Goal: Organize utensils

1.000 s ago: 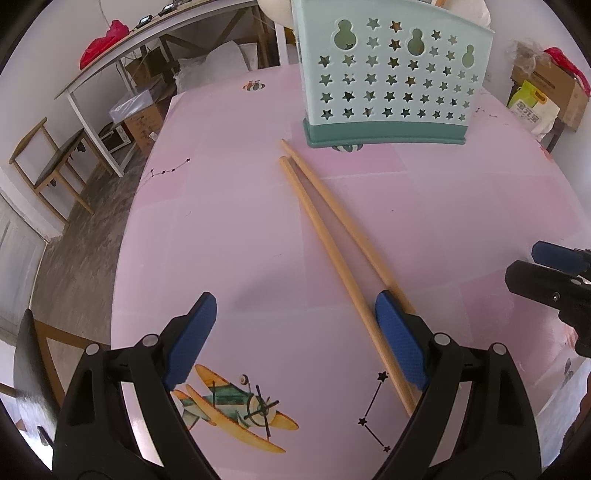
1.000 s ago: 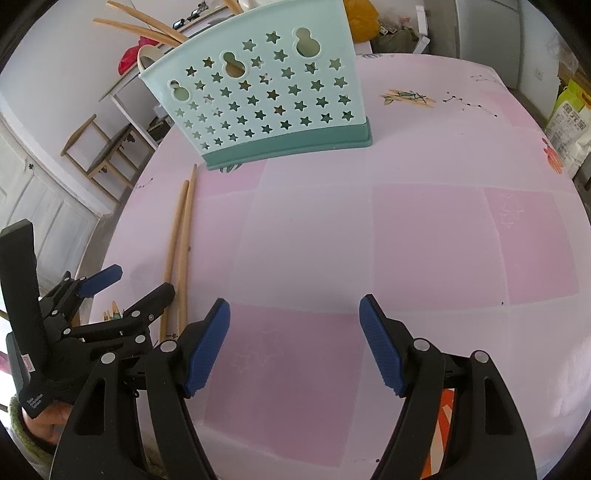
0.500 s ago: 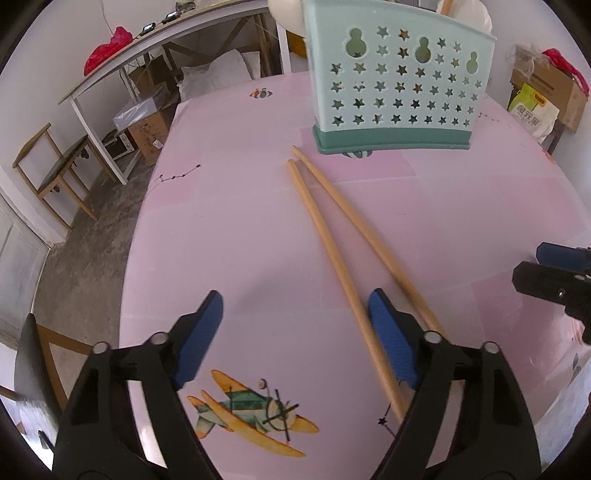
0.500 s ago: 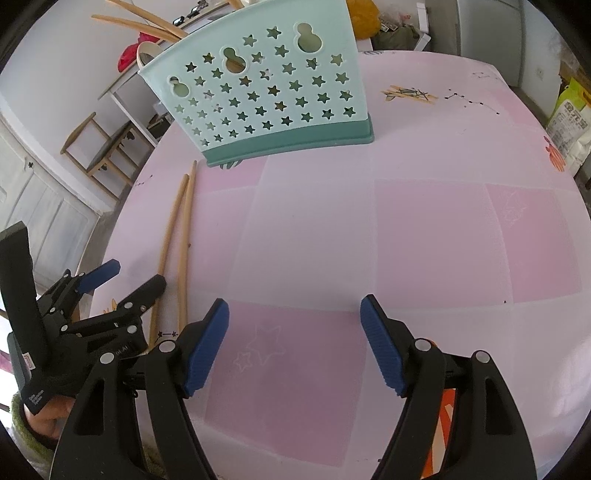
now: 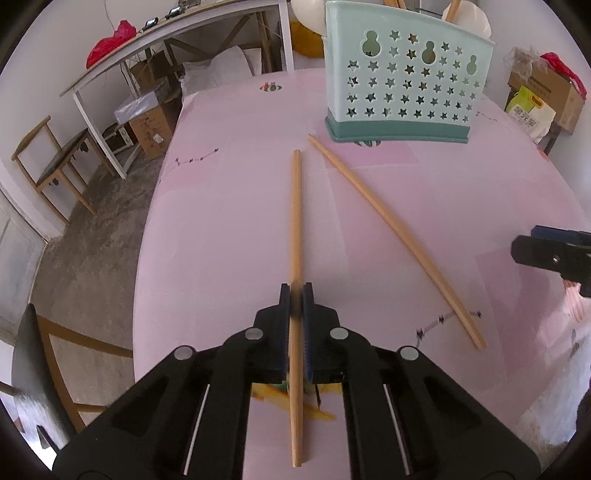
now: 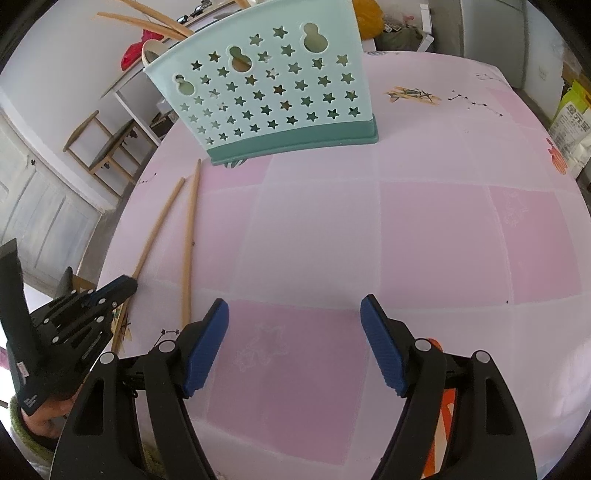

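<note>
Chopstick in your left claw: one wooden chopstick (image 5: 296, 229) is pinched between the blue pads of your left claw (image 5: 296, 295); it runs straight ahead along the fingers, its far tip aimed toward the holder and its near end sticking back past the pads.
Second chopstick: the other chopstick (image 5: 391, 229) lies flat on the surface, slanting from just in front of the holder's base down toward your right side; it sits apart from the held one, and the two spread wider toward you.
Holder: the mint-green utensil holder (image 5: 402, 85) with star cut-outs stands upright at the far end of the surface on a darker green base; wooden sticks already poke out of its top (image 6: 147, 22).
Left claw: pressed together on the chopstick, seen from the right wrist view as the black tool (image 6: 74, 317) at the surface's left edge.
Right claw: your right claw (image 6: 293, 332) is spread wide with nothing between its pads, low above bare pink squares; its tip shows at the right edge of the left wrist view (image 5: 550, 251).
Surface: a pink checked cloth (image 6: 406, 240) with printed stars and an aeroplane picture under your left claw.
In the way: the loose chopstick lies between your two claws; the cloth between the held chopstick's tip and the holder carries nothing else.
Around: a wooden chair (image 5: 48, 162), a white side table (image 5: 155, 40) with cardboard boxes (image 5: 147, 125) beneath it, and a yellow-green bag (image 5: 528, 110) to the right.
</note>
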